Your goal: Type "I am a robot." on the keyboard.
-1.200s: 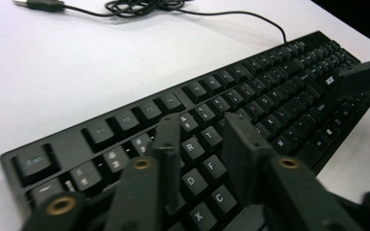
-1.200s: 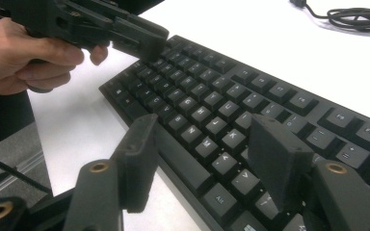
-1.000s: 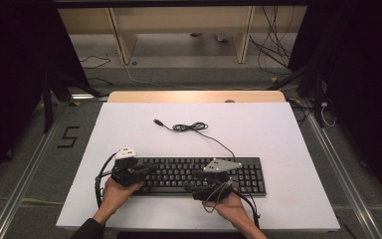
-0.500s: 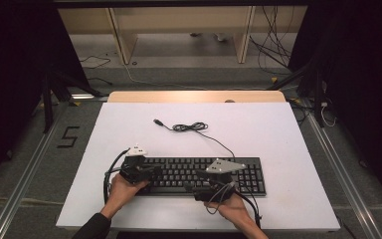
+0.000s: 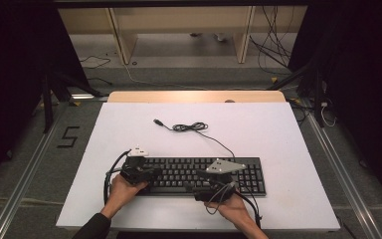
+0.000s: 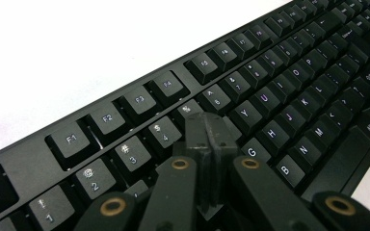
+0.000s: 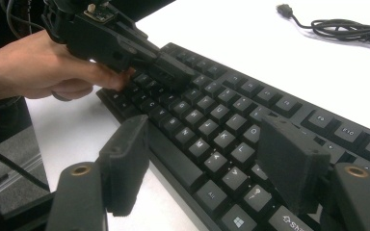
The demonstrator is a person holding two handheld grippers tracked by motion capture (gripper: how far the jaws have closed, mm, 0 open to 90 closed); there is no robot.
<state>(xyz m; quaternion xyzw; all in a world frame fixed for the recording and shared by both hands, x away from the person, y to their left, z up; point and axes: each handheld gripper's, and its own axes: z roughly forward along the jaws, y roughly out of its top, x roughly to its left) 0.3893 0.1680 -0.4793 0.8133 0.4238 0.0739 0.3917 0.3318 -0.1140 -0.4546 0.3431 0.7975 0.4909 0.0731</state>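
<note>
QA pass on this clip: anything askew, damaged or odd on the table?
Nothing damaged or spilled. The black keyboard lies square to the near edge of the white table. Its USB cable is unplugged, loosely coiled behind it. The left gripper is shut over the number row; the right gripper is open.

Black keyboard (image 5: 199, 176) with white key legends, black cable (image 5: 191, 127), all on a plain white worktop (image 5: 288, 134) with a pale wood strip (image 5: 194, 96) at the far edge. Black left claw (image 6: 207, 139) and black right claw (image 7: 207, 168), brass-coloured rivets, light grey plates on top.
</note>
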